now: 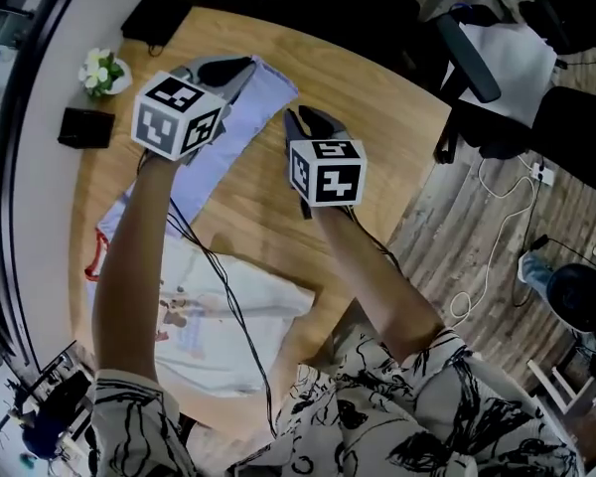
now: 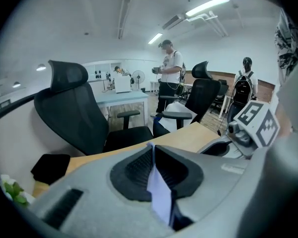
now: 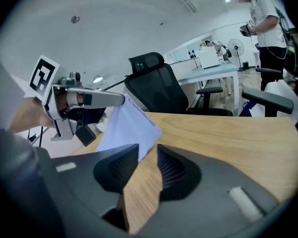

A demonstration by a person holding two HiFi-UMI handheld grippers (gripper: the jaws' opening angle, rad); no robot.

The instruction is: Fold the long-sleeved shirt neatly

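The wooden table point(image 1: 377, 127) had bare room right of the cloth, with office chairs point(image 1: 497, 78) crowding its far edge. My left arm covered part of the shirt point(image 1: 219, 316) lying near me. The cuff was lost inside the left gripper point(image 1: 225, 70), which pinched the lilac sleeve point(image 1: 243, 127) tight. The sleeve stretched away from the body, up and right. The right gripper point(image 1: 313, 122) stood slightly spread beside it, with only wood in the gap.
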